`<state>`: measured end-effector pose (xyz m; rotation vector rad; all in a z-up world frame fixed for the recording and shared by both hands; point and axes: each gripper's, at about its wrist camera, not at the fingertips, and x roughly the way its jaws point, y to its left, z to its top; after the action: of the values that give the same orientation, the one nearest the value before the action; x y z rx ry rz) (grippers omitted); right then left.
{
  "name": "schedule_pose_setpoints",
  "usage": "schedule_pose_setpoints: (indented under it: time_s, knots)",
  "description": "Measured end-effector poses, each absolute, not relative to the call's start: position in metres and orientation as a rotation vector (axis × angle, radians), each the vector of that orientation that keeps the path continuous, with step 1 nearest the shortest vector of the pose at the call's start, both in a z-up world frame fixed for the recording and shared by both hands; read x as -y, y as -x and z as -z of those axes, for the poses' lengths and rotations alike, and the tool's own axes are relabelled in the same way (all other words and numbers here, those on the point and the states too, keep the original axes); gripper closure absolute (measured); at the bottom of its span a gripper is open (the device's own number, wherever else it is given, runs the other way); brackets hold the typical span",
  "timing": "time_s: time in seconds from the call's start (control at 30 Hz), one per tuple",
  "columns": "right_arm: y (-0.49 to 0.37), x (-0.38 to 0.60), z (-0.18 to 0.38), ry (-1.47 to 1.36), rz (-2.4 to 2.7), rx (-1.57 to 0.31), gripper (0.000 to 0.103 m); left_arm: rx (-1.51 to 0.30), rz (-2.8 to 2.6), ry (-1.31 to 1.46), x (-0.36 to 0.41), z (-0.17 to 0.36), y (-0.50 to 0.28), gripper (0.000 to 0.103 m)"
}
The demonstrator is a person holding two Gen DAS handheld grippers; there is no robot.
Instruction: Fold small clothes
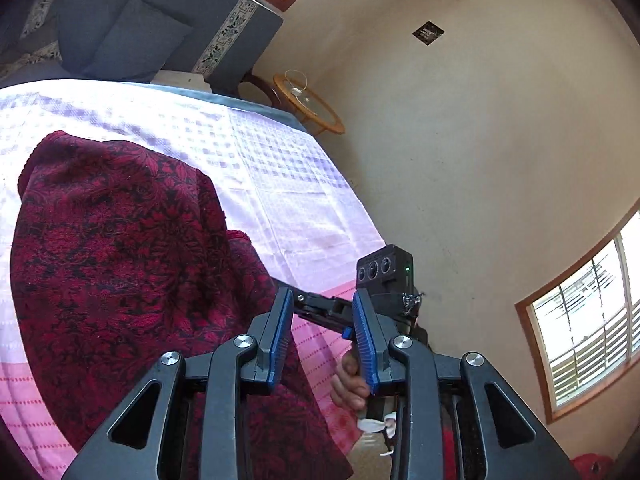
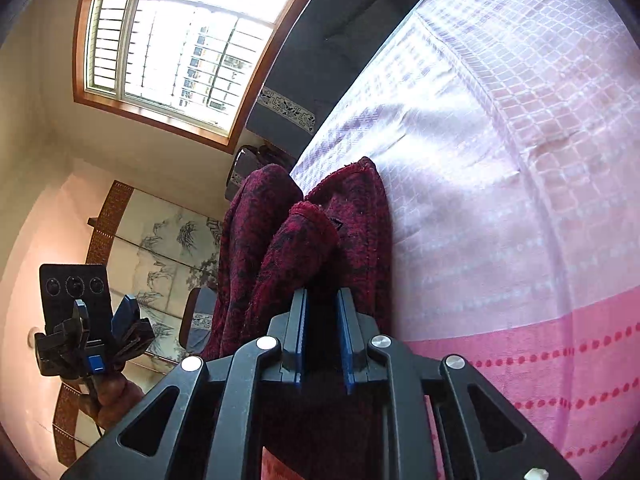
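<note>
A dark red patterned cloth lies bunched on the pink and lilac checked bed cover. My left gripper is open above the cloth's right edge, with nothing between its blue pads. Beyond it my right gripper reaches toward the cloth from the right, with a hand on its grip. In the right wrist view the red cloth stands in raised folds just past my right gripper, whose jaws are a narrow gap apart; the gap looks dark. My left gripper shows at the left, fingers spread and empty.
A dark blue sofa with a cushion stands behind the bed. A round wooden side table sits by the beige wall. The bed cover stretches right of the cloth. A barred window and a painted folding screen are on the left.
</note>
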<state>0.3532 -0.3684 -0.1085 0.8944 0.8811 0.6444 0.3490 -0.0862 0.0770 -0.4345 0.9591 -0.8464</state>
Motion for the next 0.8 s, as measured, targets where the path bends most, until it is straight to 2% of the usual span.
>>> schedule_pose_setpoints:
  time_s: [0.2,0.27,0.3,0.33,0.47,0.5,0.53,0.6,0.73,0.8]
  knots:
    - [-0.347,0.381,0.061,-0.853,-0.619,-0.751,0.081,-0.893,0.713,0.413,0.042,-0.041,-0.298,0.069]
    - [-0.357,0.357,0.045,-0.795,-0.706,-0.814,0.066,-0.893,0.699,0.395,0.039,-0.027,-0.284,0.068]
    - [-0.359,0.343,0.04,-0.745,-0.718,-0.848,0.054,-0.898,0.696,0.39,0.039,-0.02,-0.279,0.068]
    - [-0.361,0.329,0.037,-0.696,-0.712,-0.87,0.049,-0.899,0.693,0.393,0.039,-0.015,-0.275,0.067]
    - [-0.393,0.282,0.051,-0.574,-0.674,-1.029,0.049,-0.908,0.698,0.438,0.041,-0.003,-0.266,0.064]
    - [-0.398,0.276,0.058,-0.569,-0.673,-1.061,0.056,-0.907,0.696,0.441,0.038,-0.003,-0.266,0.064]
    - [-0.399,0.272,0.064,-0.558,-0.669,-1.079,0.086,-0.902,0.694,0.441,0.037,-0.005,-0.266,0.064]
    - [-0.396,0.268,0.058,-0.534,-0.676,-1.048,0.089,-0.881,0.702,0.439,0.036,-0.011,-0.261,0.061]
    - [-0.366,0.289,0.025,-0.513,-0.67,-0.912,0.09,-0.863,0.733,0.418,0.038,-0.012,-0.252,0.044]
    - [-0.35,0.303,0.026,-0.503,-0.633,-0.894,0.09,-0.894,0.759,0.409,0.045,-0.004,-0.254,0.04]
